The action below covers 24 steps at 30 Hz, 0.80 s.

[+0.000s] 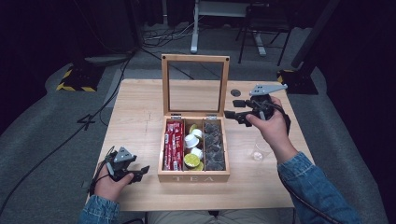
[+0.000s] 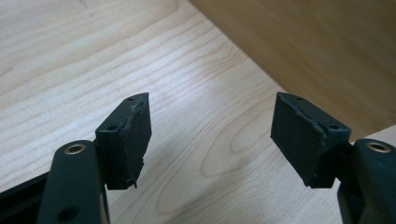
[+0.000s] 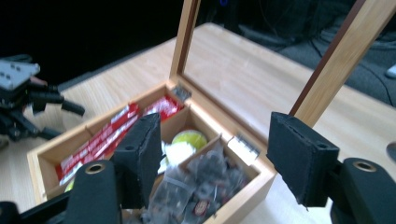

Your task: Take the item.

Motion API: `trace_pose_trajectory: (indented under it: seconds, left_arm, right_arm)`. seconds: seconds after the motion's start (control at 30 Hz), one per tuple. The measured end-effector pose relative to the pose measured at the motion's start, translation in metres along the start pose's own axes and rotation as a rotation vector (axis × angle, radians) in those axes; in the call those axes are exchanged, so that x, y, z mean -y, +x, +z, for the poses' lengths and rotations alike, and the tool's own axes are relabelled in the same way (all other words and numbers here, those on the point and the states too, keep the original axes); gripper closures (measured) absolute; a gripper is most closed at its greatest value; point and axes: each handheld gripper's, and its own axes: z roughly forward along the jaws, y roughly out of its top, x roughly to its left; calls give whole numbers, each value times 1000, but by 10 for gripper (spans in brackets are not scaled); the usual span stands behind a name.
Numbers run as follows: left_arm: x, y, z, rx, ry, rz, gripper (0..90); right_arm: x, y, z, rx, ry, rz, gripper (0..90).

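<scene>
An open wooden tea box (image 1: 193,178) stands mid-table with its glass lid (image 1: 195,86) upright. It holds red sachets (image 1: 173,144) on the left, white and green capsules (image 1: 193,149) in the middle and dark tea bags (image 1: 214,144) on the right. My left gripper (image 1: 141,171) rests open and empty on the table by the box's front left corner; the box wall (image 2: 303,46) lies just beyond its jaws. My right gripper (image 1: 233,109) hovers open and empty beside the lid's right edge. Past its jaws I see the lid frame (image 3: 327,70) and the tea bags (image 3: 205,186).
A clear plastic cup (image 1: 258,151) stands on the table right of the box, under my right forearm. A round cable hole (image 1: 236,92) sits behind the right gripper. Bare tabletop (image 1: 135,121) stretches left of the box. Dark floor with cables and stands surrounds the table.
</scene>
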Motion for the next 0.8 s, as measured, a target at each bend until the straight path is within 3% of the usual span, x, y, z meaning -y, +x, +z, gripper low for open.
trace_pose_trajectory:
  seconds: [0.13,0.27,0.37,0.6,0.8]
  left_arm:
    - [3,1,3,-17,25,8,280]
    - [3,2,6,-36,51,25,267]
    - [3,1,8,-48,51,40,253]
    - [5,2,10,-44,28,49,237]
    - [8,2,11,-48,3,49,223]
  right_arm:
    - [11,7,8,-12,49,-1,401]
    - [23,11,23,-74,105,12,441]
    - [31,14,35,-95,145,6,453]
    - [44,24,61,-97,230,-38,542]
    - [51,28,82,-80,288,-73,548]
